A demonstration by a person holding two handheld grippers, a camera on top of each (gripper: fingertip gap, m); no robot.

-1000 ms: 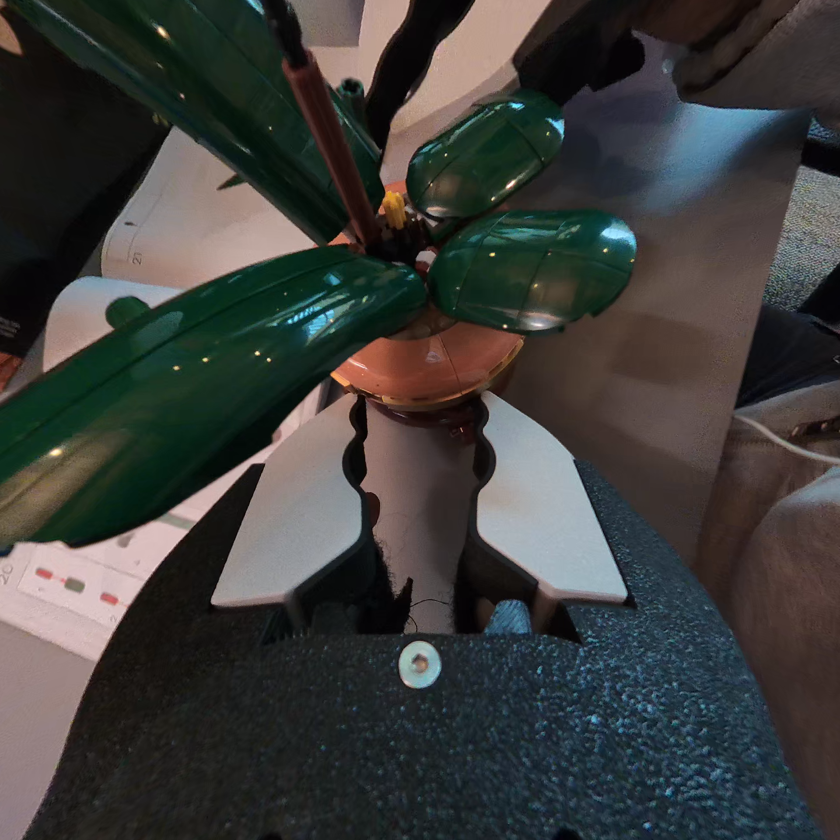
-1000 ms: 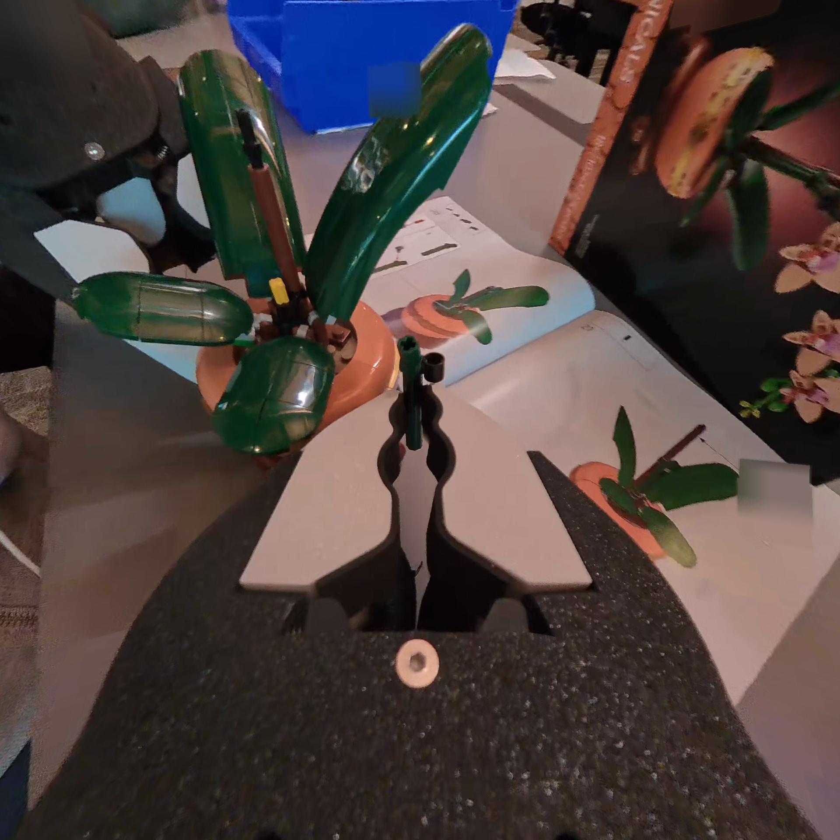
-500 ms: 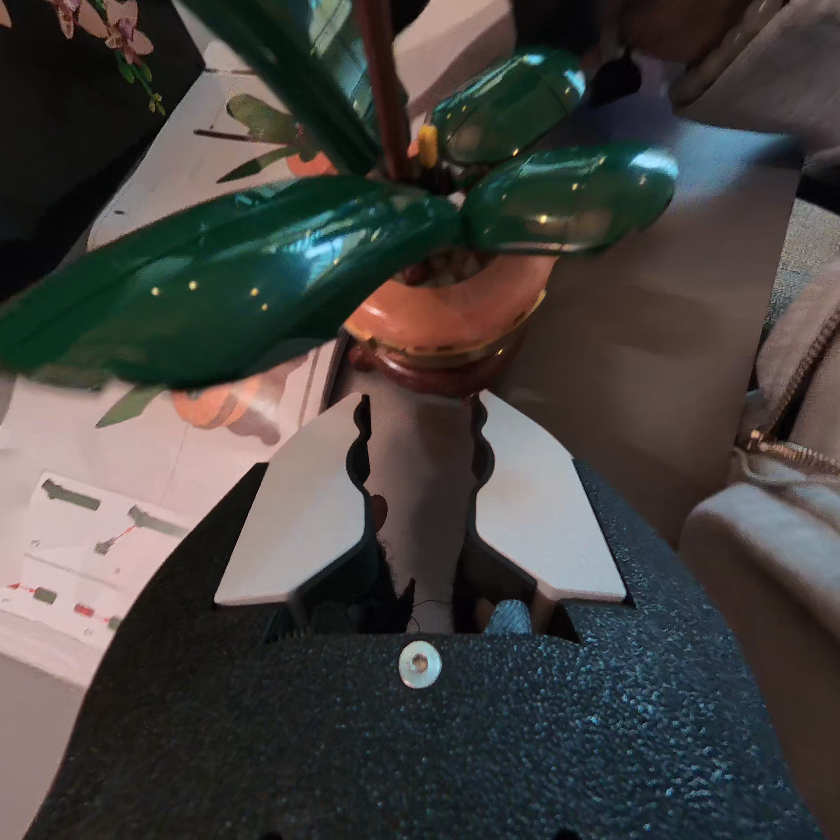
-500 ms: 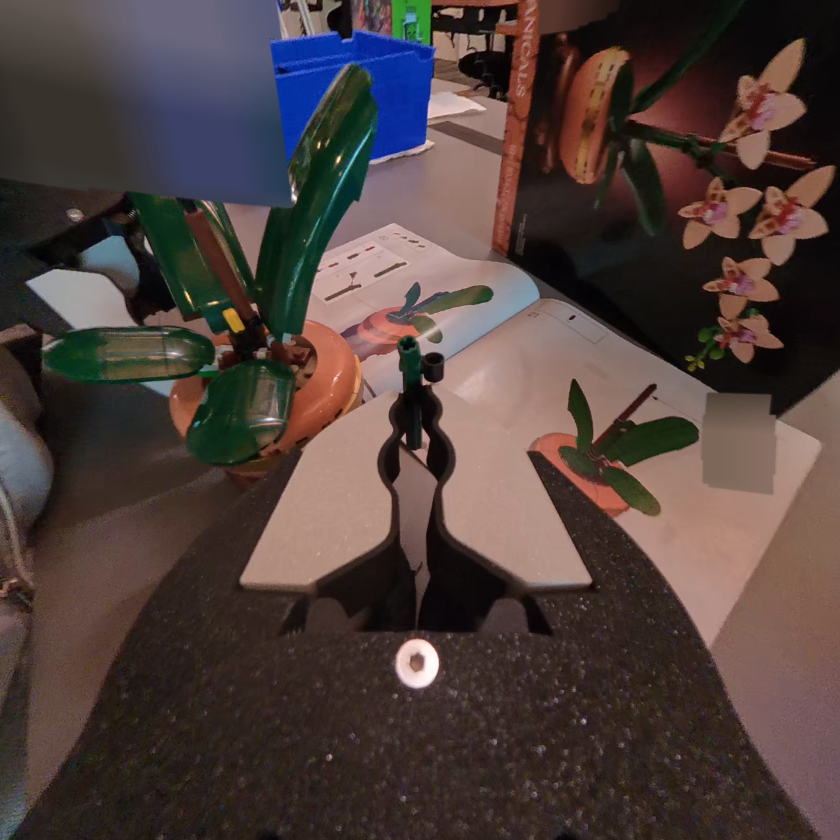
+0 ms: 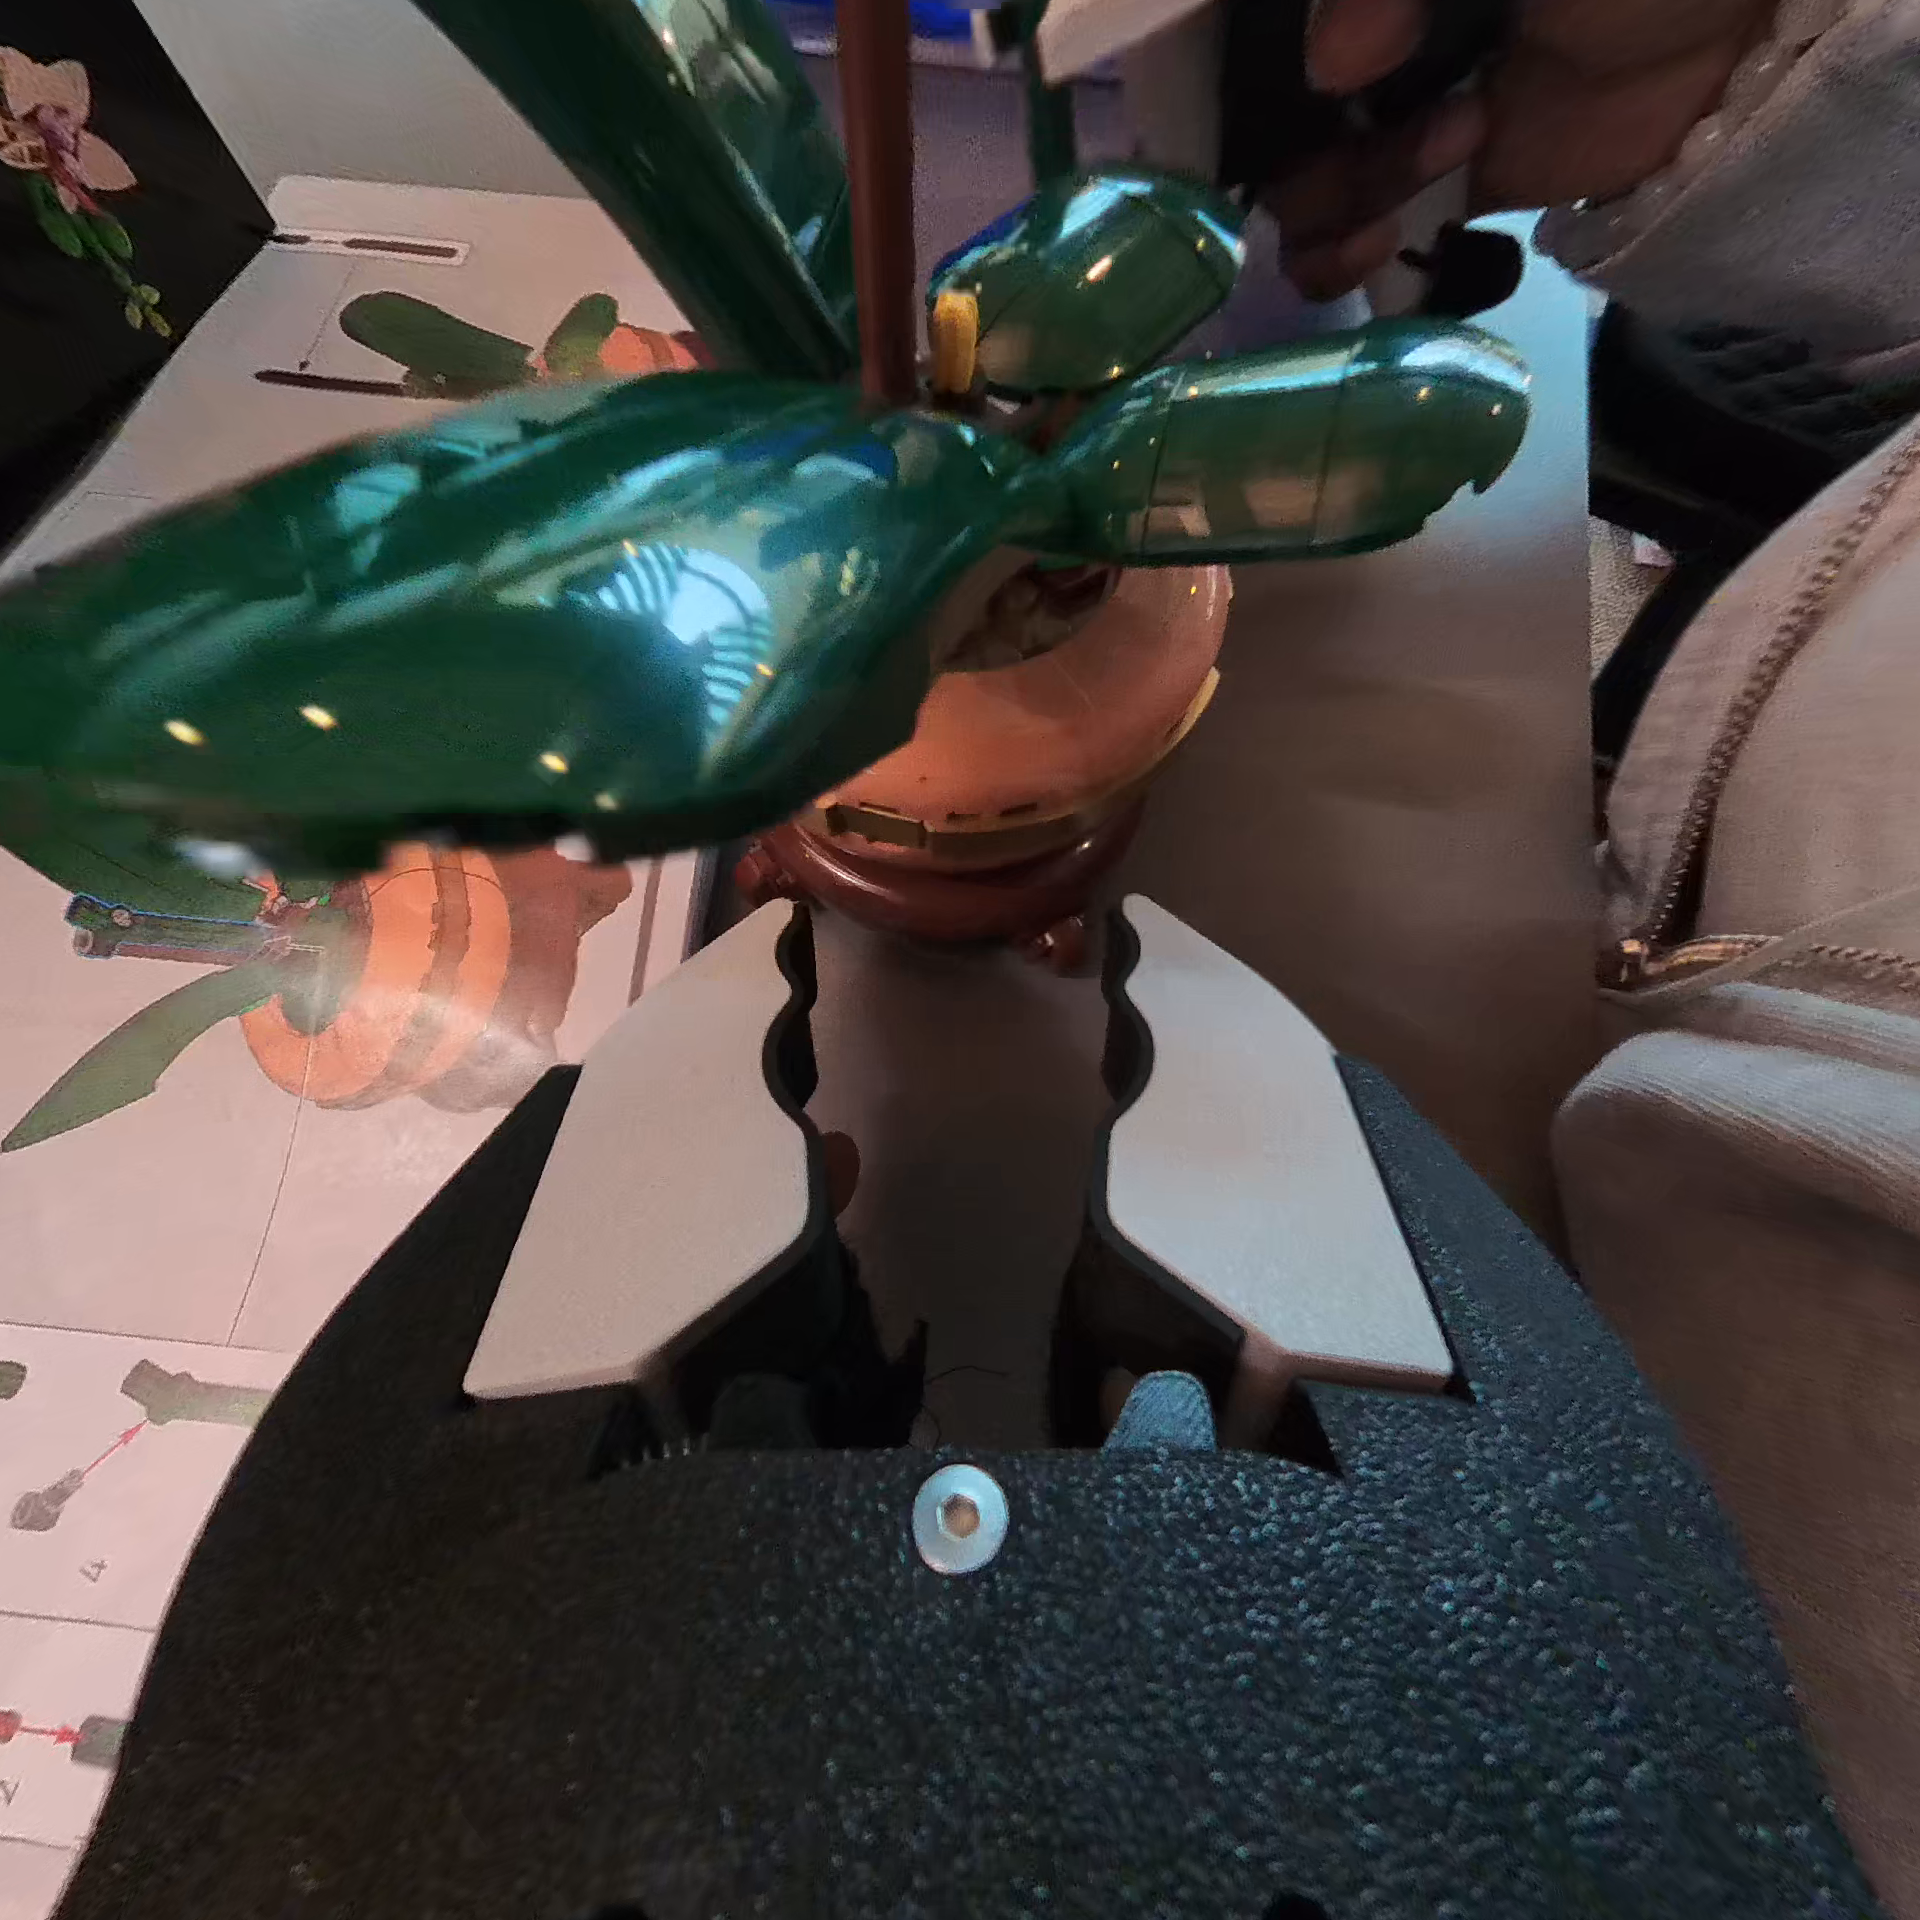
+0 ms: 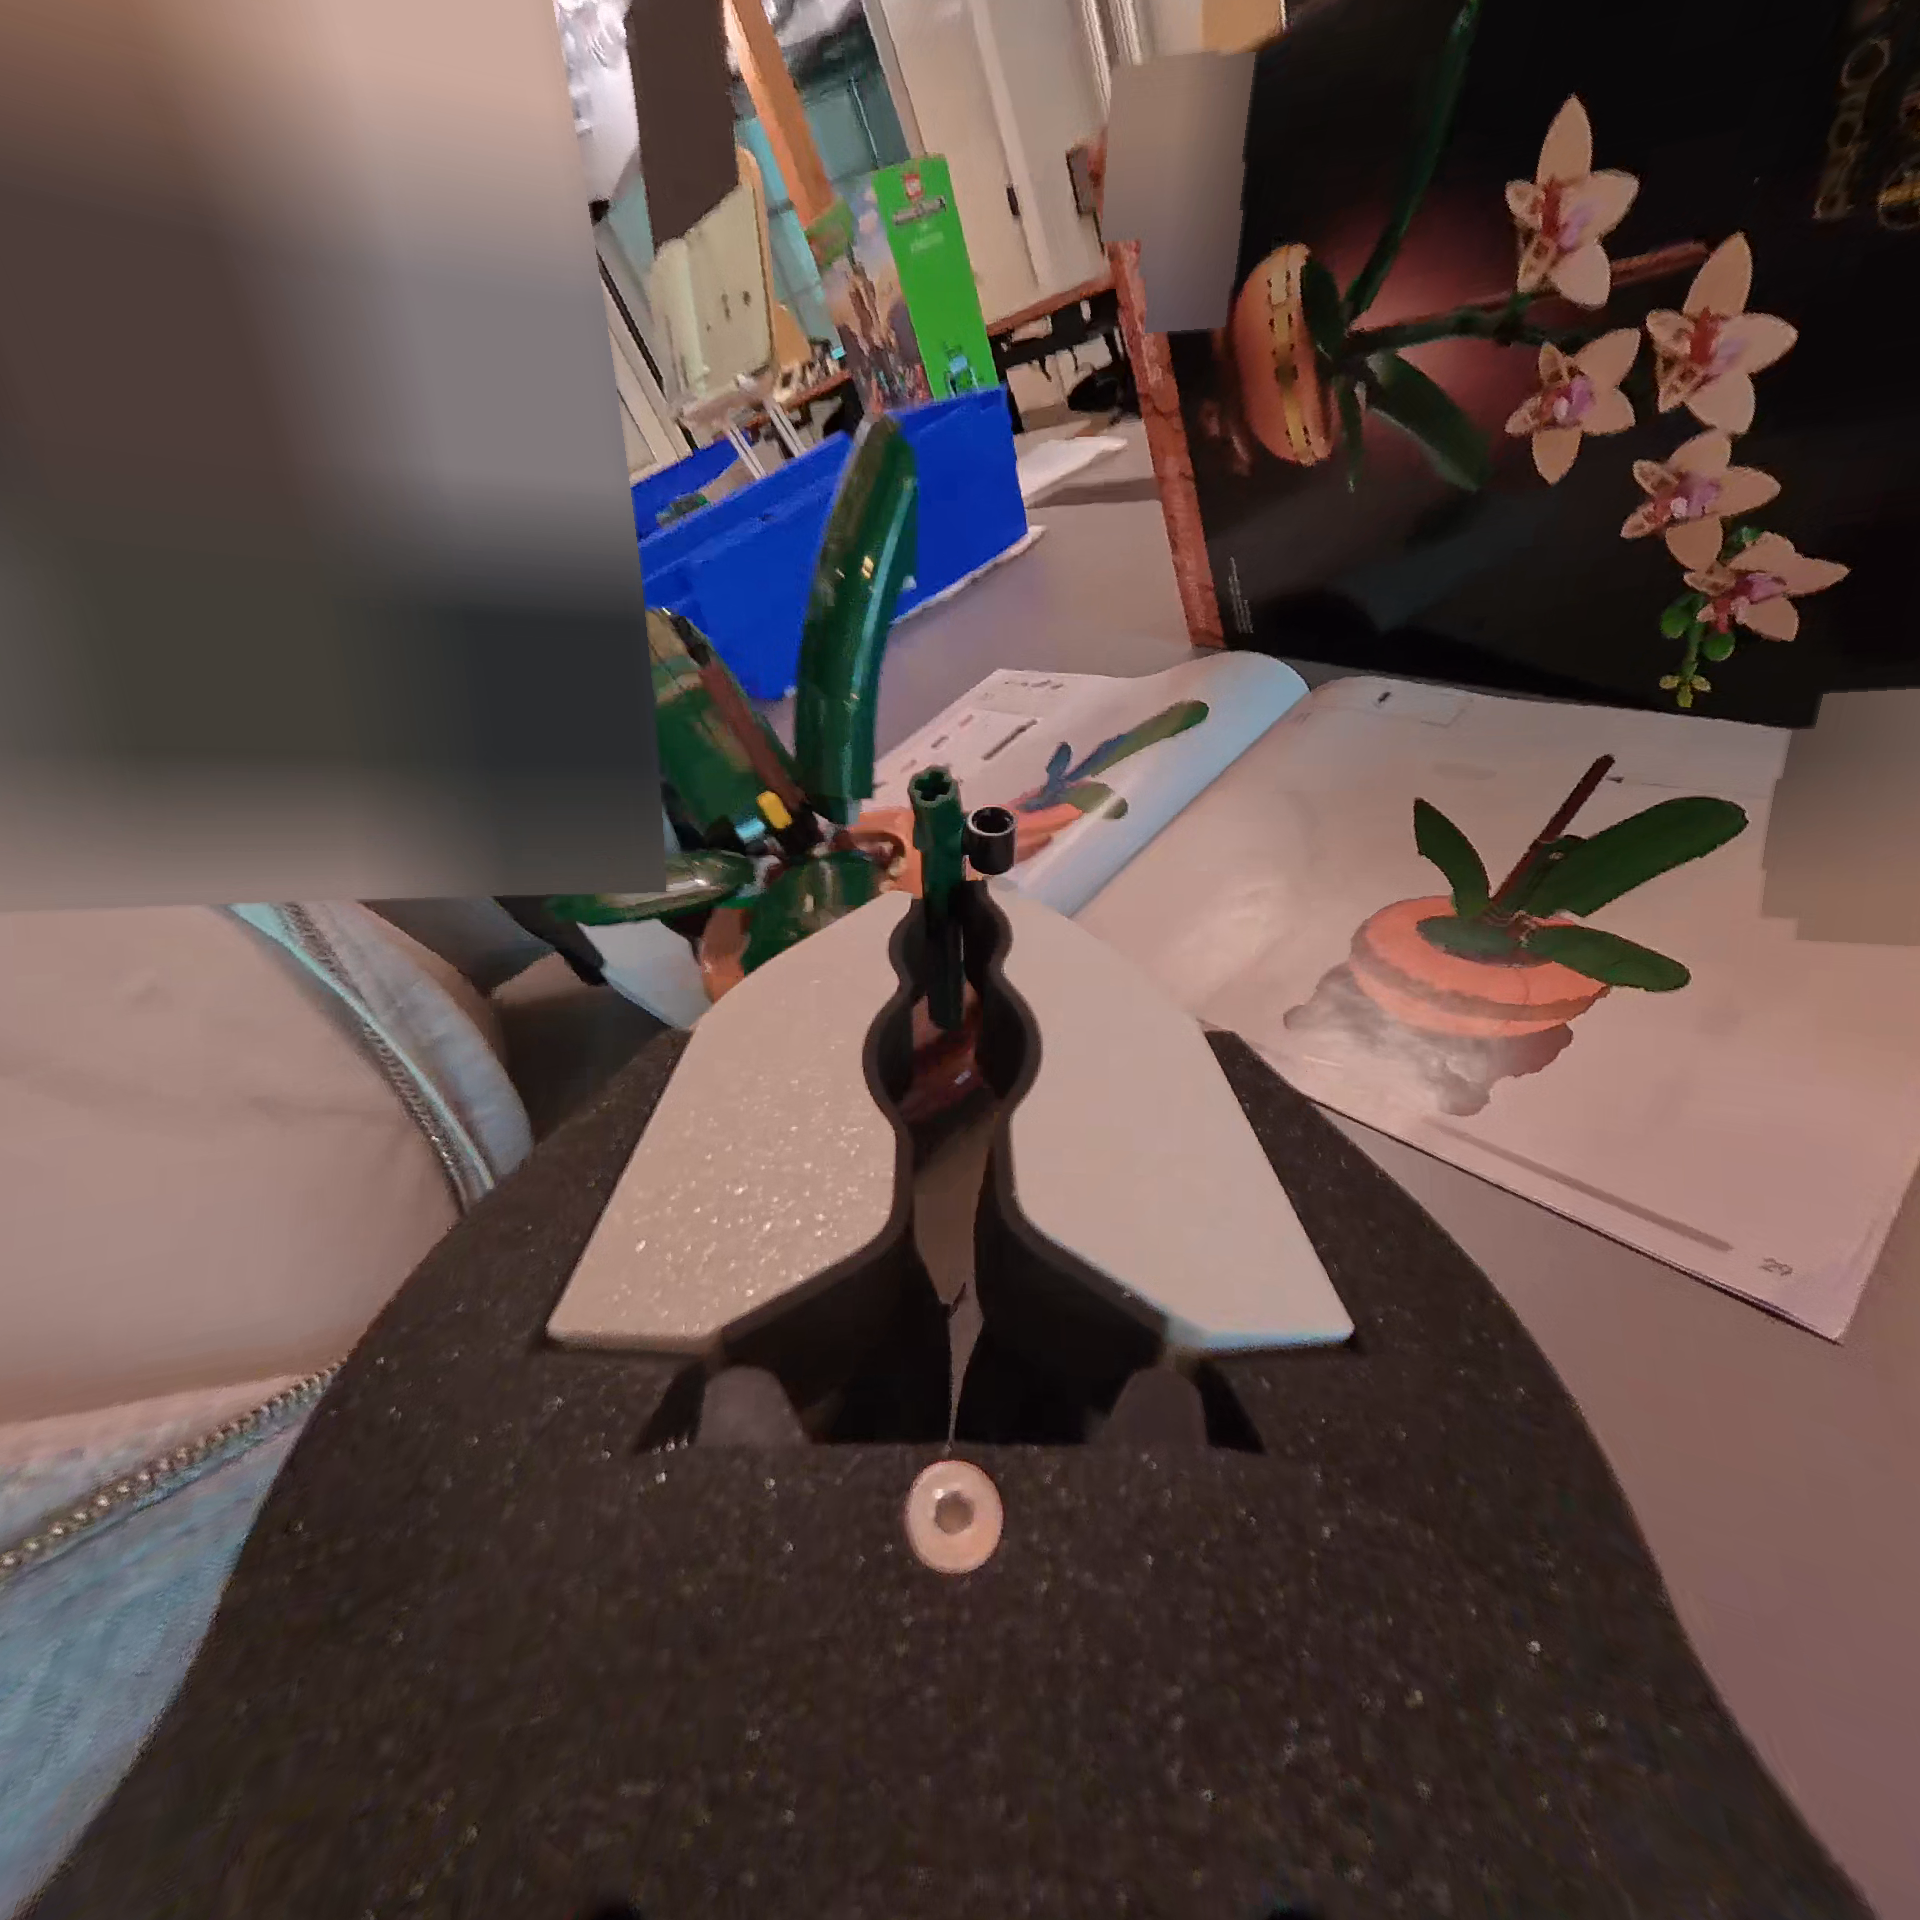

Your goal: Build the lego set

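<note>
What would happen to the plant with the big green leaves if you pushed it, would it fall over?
Probably it tips easily: the long green leaves spread far past the small brown base under the orange pot. Pushing low on the base, where the left gripper sits, would likely slide it instead. The leaves look stiff and glossy, so likely slippery, and might snap off.

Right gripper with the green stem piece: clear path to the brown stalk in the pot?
Probably yes. The right gripper holds the green stem piece just in front of the pot; the brown stalk stands exposed between leaves, though these crowd it.
</note>
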